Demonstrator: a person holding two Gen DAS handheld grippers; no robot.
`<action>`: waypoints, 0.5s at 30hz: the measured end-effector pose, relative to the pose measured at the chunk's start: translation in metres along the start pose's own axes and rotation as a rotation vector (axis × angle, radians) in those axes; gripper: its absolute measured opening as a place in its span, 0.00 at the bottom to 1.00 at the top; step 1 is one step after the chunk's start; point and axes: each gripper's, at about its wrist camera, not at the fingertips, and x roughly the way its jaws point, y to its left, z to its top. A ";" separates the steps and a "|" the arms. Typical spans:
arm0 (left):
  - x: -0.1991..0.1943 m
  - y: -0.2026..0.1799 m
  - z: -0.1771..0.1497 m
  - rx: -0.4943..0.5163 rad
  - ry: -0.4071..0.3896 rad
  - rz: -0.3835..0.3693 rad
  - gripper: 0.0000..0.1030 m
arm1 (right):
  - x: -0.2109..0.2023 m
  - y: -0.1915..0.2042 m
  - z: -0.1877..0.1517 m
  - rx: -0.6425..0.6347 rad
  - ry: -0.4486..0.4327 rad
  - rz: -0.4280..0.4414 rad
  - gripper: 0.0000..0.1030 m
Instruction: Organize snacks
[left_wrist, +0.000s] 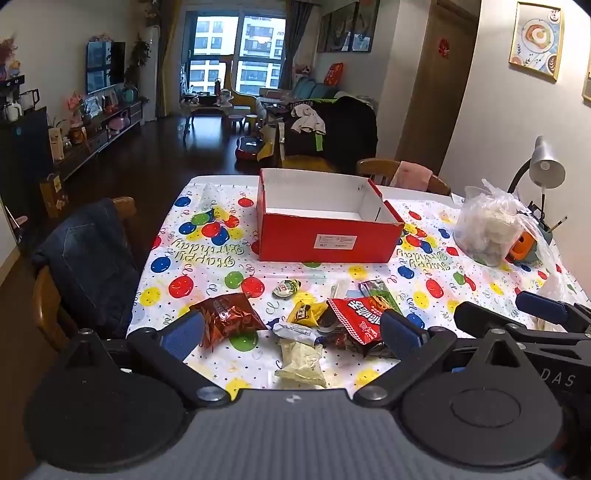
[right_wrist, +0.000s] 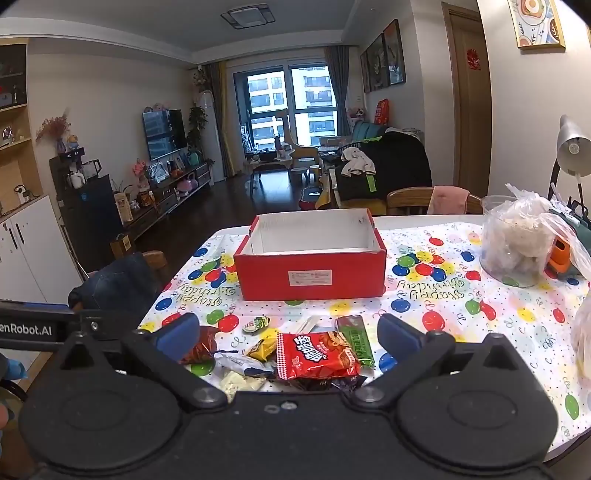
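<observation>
An open red box (left_wrist: 327, 240) (right_wrist: 310, 275) with a white, empty inside stands in the middle of the table. In front of it lies a loose pile of snacks: a brown packet (left_wrist: 227, 317) (right_wrist: 197, 347), a red packet (left_wrist: 356, 315) (right_wrist: 316, 354), a green bar (left_wrist: 378, 291) (right_wrist: 356, 341), a yellow packet (left_wrist: 306, 312) (right_wrist: 262, 349), a pale packet (left_wrist: 301, 363) (right_wrist: 236, 382) and a small round one (left_wrist: 286, 288) (right_wrist: 256, 324). My left gripper (left_wrist: 293, 332) hangs open over the pile, touching nothing. My right gripper (right_wrist: 290, 336) is open too, above the red packet, and shows at the right edge of the left wrist view (left_wrist: 517, 314).
A balloon-print cloth (left_wrist: 207, 258) (right_wrist: 443, 295) covers the table. A clear bag of white items (left_wrist: 491, 225) (right_wrist: 517, 243) and a desk lamp (left_wrist: 545, 170) (right_wrist: 570, 151) stand at the right. Chairs sit at the left (left_wrist: 88, 266) (right_wrist: 122, 284) and far side (left_wrist: 402, 175) (right_wrist: 436, 199).
</observation>
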 end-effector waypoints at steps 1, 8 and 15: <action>-0.001 0.000 0.000 -0.001 -0.001 0.001 0.99 | -0.001 0.000 0.000 0.000 -0.001 -0.005 1.00; -0.006 0.001 -0.002 -0.001 -0.002 -0.001 0.99 | -0.005 -0.003 -0.002 -0.001 -0.003 0.015 0.99; -0.008 0.001 -0.002 -0.003 -0.003 0.001 0.99 | -0.007 -0.002 -0.003 0.007 -0.022 0.018 0.99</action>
